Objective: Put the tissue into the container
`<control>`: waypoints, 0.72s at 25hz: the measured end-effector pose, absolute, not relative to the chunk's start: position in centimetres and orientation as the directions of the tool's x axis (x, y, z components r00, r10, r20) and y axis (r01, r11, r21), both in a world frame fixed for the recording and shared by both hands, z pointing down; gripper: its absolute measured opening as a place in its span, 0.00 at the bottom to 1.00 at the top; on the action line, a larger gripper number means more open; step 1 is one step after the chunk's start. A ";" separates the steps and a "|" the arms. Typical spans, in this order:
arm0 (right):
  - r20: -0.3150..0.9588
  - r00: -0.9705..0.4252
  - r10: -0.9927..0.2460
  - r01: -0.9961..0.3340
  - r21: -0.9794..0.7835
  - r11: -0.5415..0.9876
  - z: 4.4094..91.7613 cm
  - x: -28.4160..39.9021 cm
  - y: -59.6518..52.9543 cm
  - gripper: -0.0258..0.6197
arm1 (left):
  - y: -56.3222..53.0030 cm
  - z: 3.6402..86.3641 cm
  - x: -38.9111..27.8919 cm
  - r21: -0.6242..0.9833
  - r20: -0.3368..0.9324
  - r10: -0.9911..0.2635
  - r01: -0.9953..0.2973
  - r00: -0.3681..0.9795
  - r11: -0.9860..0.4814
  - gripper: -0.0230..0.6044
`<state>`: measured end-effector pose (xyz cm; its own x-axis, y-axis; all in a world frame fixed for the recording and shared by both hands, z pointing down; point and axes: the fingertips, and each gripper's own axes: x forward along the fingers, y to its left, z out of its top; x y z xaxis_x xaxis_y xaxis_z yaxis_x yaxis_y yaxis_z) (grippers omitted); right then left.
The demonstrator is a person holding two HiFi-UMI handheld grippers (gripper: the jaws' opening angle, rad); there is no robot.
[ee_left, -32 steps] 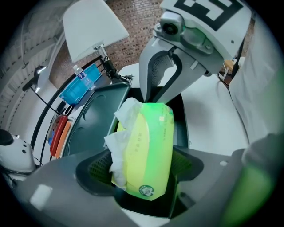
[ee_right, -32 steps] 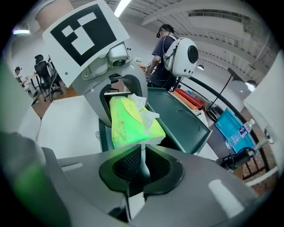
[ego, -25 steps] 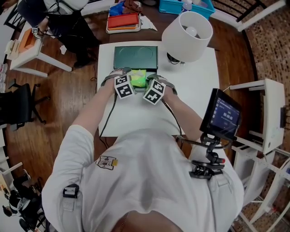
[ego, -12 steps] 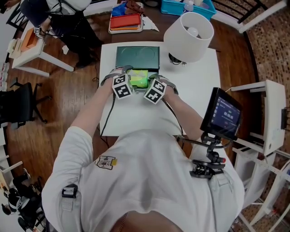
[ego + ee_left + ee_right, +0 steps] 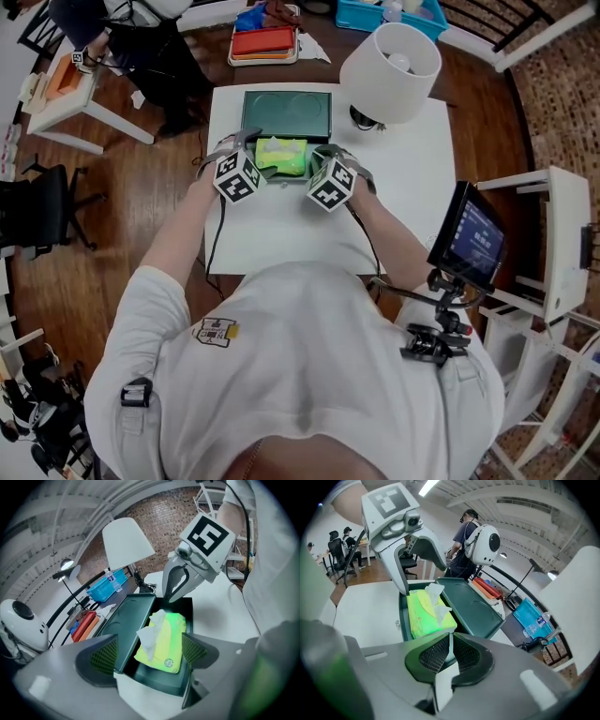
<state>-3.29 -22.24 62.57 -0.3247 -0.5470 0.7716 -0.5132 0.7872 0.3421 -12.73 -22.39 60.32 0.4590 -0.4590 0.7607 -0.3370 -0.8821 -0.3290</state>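
A bright green tissue pack [image 5: 281, 157] with a white tissue sticking out of its top lies inside the dark green container [image 5: 302, 175] on the white table. The container's lid [image 5: 286, 113] lies open behind it. My left gripper [image 5: 242, 155] is at the container's left end, open. In the left gripper view the pack [image 5: 164, 641] shows between and beyond the wide-apart pads [image 5: 105, 656], untouched. My right gripper [image 5: 323, 161] is at the container's right end. In the right gripper view its jaws [image 5: 450, 651] are shut, just short of the pack [image 5: 426, 613].
A white lamp [image 5: 389, 70] stands at the table's back right. A screen on a stand [image 5: 473, 239] sits off the table's right edge. Red trays [image 5: 264, 42] and a blue basket [image 5: 384, 11] are behind the table. A small white side table [image 5: 66, 94] is at the left.
The left gripper has opened, let go of the pack and drawn off to the left. The pack now rests in the container. The right gripper has shifted slightly right.
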 end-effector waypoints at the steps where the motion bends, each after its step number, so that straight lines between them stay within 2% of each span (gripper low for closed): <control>1: 0.757 -0.332 -0.563 -0.526 0.347 0.777 61.9 -3.1 -22.2 0.08 | -22.2 59.9 -12.8 -0.329 0.748 -0.472 -0.358 0.467 -0.874 0.71; 8: 0.651 -0.374 -0.660 -0.590 0.383 0.711 57.7 -2.9 -20.6 0.08 | -19.8 57.7 -14.2 -0.303 0.654 -0.557 -0.497 0.513 -0.813 0.71; 14: 0.589 -0.397 -0.704 -0.629 0.384 0.676 56.1 -1.6 -16.8 0.08 | -15.9 56.6 -14.6 -0.189 0.550 -0.623 -0.644 0.556 -0.741 0.71; 18: 0.570 -0.417 -0.708 -0.624 0.387 0.679 56.5 -1.3 -13.5 0.08 | -12.5 58.0 -14.9 -0.124 0.531 -0.626 -0.679 0.571 -0.724 0.66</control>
